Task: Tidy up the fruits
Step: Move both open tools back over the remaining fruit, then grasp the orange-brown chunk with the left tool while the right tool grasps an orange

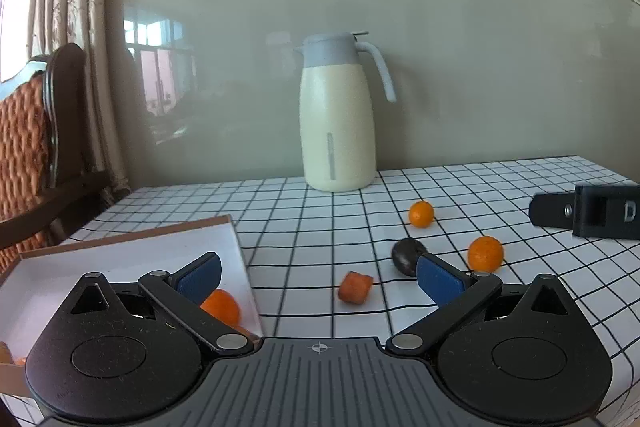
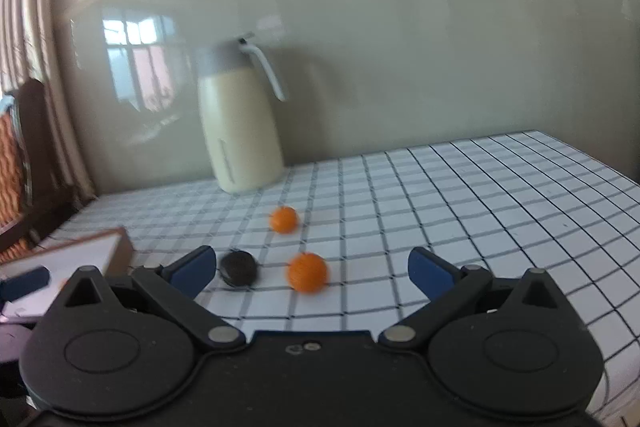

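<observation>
The left tool (image 1: 319,277) hangs low over the gridded counter (image 1: 520,307), jaws spread wide and empty, its left finger above the open white box (image 1: 132,259). One orange (image 1: 221,305) lies in the box, half hidden behind that finger. On the cloth ahead sit an orange chunk (image 1: 355,287), a dark fruit (image 1: 408,255) partly covered by the right fingertip, and two more oranges (image 1: 485,253) (image 1: 421,213). A cream jug (image 1: 338,115) stands by the wall.

The right tool (image 2: 311,270) is likewise wide open and holds nothing, aimed at the nearer orange (image 2: 307,272). Its view is blurred. It misses the chunk and the boxed orange; the box (image 2: 92,251) is cut off at left. Only the left view shows the other tool's black body (image 1: 592,211) at the right edge.
</observation>
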`<action>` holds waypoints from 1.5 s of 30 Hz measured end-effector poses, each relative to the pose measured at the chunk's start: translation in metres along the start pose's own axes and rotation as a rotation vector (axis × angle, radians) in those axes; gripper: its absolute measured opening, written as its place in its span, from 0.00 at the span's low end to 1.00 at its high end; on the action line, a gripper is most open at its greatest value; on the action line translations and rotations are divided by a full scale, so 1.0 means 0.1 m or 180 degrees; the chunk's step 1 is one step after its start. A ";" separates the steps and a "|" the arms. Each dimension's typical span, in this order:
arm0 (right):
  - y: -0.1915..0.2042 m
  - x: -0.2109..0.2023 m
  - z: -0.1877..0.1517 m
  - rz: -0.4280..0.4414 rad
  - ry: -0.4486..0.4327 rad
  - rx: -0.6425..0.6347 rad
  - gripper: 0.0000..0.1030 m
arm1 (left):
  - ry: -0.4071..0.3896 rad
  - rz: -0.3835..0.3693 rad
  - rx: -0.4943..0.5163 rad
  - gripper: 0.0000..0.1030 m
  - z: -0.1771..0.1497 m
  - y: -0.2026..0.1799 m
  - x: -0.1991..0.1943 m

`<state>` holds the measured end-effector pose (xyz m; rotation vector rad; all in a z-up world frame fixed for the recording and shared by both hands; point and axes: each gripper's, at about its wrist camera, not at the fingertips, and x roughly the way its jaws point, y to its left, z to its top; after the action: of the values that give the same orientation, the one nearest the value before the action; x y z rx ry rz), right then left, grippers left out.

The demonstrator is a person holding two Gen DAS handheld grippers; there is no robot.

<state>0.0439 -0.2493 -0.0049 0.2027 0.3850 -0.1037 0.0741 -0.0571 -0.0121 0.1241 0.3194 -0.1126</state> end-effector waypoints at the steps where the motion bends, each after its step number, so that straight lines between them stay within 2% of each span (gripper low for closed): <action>1: -0.03 0.02 -0.01 -0.0031 0.0036 -0.0006 0.94 | 0.0016 -0.0012 -0.0014 1.00 0.00 -0.02 0.02; 4: -0.08 0.09 -0.06 -0.0069 0.0129 -0.0031 0.90 | 0.0088 -0.0066 -0.0071 1.00 0.00 -0.08 0.08; 9: -0.14 0.21 -0.11 -0.0016 0.0281 -0.0006 0.71 | 0.0191 -0.0101 -0.0109 1.00 -0.03 -0.16 0.17; 13: -0.15 0.24 -0.14 0.0010 0.0316 -0.0023 0.68 | 0.0240 -0.0098 -0.0100 0.99 -0.05 -0.24 0.24; 17: -0.18 0.26 -0.15 0.0041 0.0339 0.0004 0.64 | 0.0321 -0.0098 -0.0098 0.91 -0.08 -0.28 0.33; 21: -0.20 0.32 -0.15 0.0082 0.0370 0.0051 0.59 | 0.0413 -0.0064 -0.0112 0.89 -0.12 -0.30 0.42; 27: -0.15 0.47 -0.14 0.0147 0.0434 0.0042 0.58 | 0.0442 -0.0028 -0.0104 0.86 -0.14 -0.32 0.55; 36: -0.09 0.68 -0.11 0.0141 0.0493 -0.0014 0.58 | 0.0580 0.0005 -0.0199 0.74 -0.14 -0.28 0.81; 42: -0.07 0.80 -0.09 0.0142 0.0523 0.0028 0.58 | 0.0570 0.0070 -0.0156 0.70 -0.14 -0.25 0.90; 45: -0.03 0.85 -0.08 0.0156 0.0533 0.0012 0.58 | 0.0565 0.0113 -0.0079 0.64 -0.13 -0.27 0.92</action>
<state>0.1189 -0.2555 -0.0449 0.2251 0.5462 -0.0393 0.1537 -0.0898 -0.0566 0.1154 0.4954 -0.0624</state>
